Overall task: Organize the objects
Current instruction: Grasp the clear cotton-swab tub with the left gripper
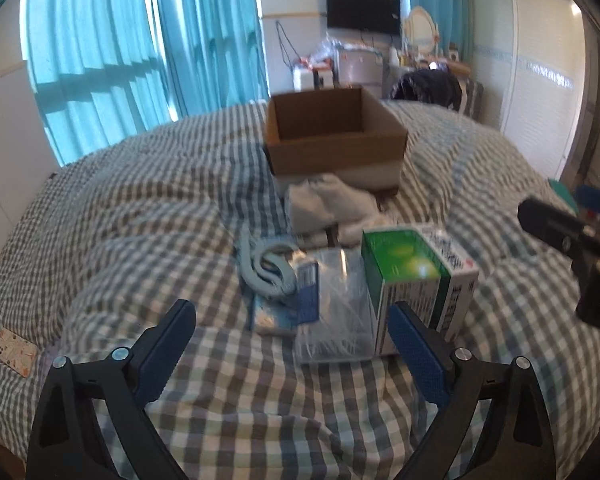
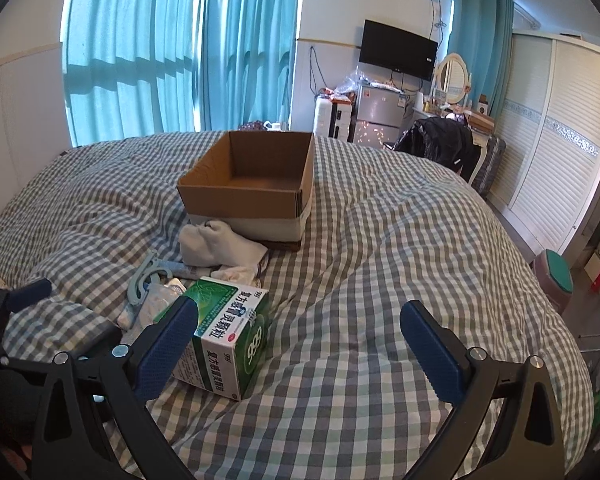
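Here we hold both grippers low over the checked bedspread (image 2: 380,240), each with its blue-padded jaws spread wide and nothing between them. Our left gripper (image 1: 292,320) faces a small heap just ahead: a clear plastic packet (image 1: 336,300) lies nearest, touching the green-and-white medicine box (image 1: 416,276) on its right, and a pale blue hook (image 1: 266,270) rests on the packet's left edge. Beyond these lie white socks (image 1: 324,200), bunched against the front wall of the open cardboard box (image 1: 336,152), which stands upright farther up the bed. Our right gripper (image 2: 300,328) hovers to the right of the heap; its left finger (image 2: 168,340) overlaps the medicine box in that view, though we cannot tell whether they touch. The cardboard box looks bare inside from here.
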A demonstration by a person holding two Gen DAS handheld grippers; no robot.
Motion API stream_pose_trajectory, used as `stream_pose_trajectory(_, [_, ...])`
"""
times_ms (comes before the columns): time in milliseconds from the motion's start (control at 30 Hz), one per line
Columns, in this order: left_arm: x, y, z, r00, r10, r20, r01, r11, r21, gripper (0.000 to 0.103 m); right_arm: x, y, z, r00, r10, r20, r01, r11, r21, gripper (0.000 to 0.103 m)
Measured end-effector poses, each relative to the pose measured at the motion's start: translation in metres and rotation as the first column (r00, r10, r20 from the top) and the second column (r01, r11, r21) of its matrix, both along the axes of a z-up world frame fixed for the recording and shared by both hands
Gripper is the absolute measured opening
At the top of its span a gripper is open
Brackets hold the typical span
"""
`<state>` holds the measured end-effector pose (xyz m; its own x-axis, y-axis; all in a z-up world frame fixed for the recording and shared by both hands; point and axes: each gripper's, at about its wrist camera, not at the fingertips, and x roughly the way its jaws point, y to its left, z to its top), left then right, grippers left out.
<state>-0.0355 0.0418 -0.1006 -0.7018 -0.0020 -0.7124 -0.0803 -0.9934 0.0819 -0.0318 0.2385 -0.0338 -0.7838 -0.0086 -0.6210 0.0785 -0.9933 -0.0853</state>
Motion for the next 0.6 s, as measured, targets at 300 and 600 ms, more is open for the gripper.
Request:
stream_pose_trajectory(300, [-0.022, 0.002, -0.033, 0.996, 0.003, 0.087, -0.005, 1.000, 0.016, 0.094, -0.015, 0.006, -0.023, 0.999, -0.005, 0.049, 0.006, 1.000, -0.017, 0.102])
stream_pose_trajectory(600, [-0.052, 0.012, -0.051, 0.990, -0.028, 0.141, 0.024, 0.999, 0.032, 0.092, -0.032, 0.006, -0.038, 0.997, -0.001, 0.081, 0.003, 1.000, -0.025, 0.101])
